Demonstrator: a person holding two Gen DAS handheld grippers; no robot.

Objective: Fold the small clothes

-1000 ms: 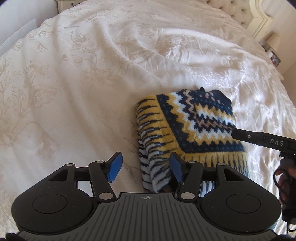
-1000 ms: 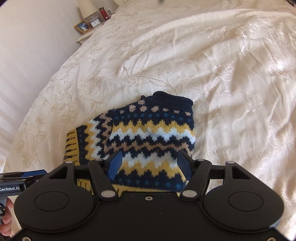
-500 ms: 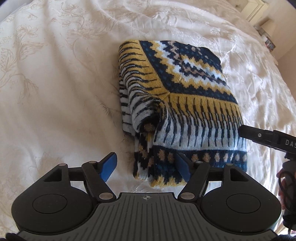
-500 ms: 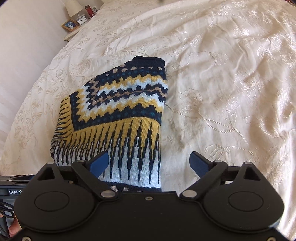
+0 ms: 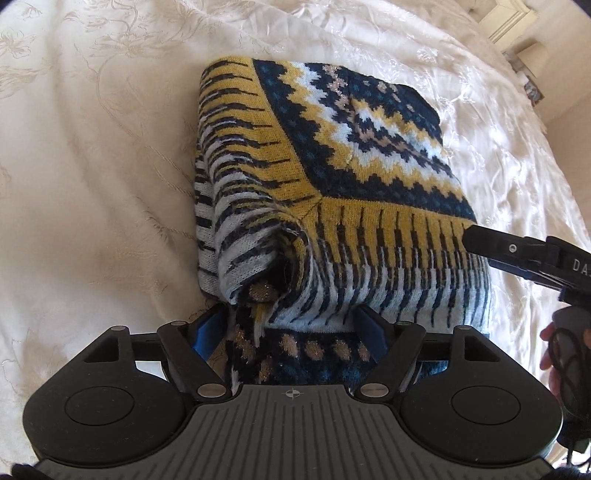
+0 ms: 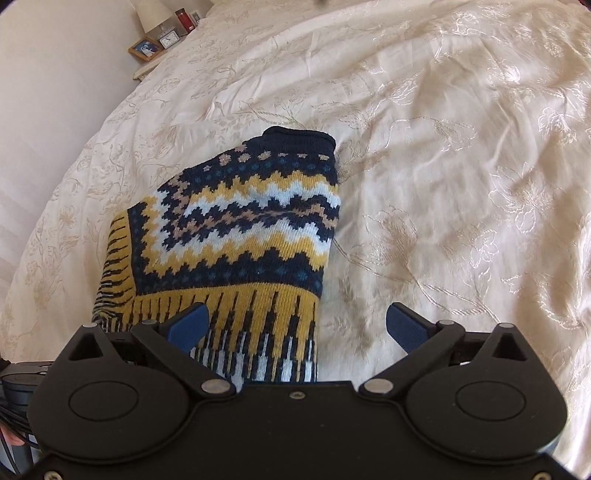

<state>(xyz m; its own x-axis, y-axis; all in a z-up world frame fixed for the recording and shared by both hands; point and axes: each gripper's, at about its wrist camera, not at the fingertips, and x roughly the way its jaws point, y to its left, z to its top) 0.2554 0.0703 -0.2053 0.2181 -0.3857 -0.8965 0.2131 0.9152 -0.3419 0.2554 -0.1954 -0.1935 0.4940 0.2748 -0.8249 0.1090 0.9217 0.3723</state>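
Note:
A folded knit sweater [image 5: 332, 177], navy, yellow and white in zigzag bands, lies on the cream bedspread [image 5: 92, 184]. My left gripper [image 5: 288, 328] is open, its blue fingers astride the sweater's near left corner, where the layers bunch up. In the right wrist view the sweater [image 6: 240, 229] lies left of centre. My right gripper [image 6: 297, 325] is open wide. Its left finger is over the sweater's near striped edge and its right finger is over bare bedspread [image 6: 461, 184]. The right gripper [image 5: 517, 254] also shows at the right of the left wrist view.
A nightstand [image 6: 155, 55] with a lamp, a photo frame, a clock and a red item stands beyond the bed's far left corner. A white headboard [image 5: 506, 22] shows at the top right. A hand [image 5: 554, 343] holds the right gripper's handle.
Both grippers have come down closer to the sweater's near edge, which now reaches between the left fingers. The right gripper's jaws have spread wider than a second ago.

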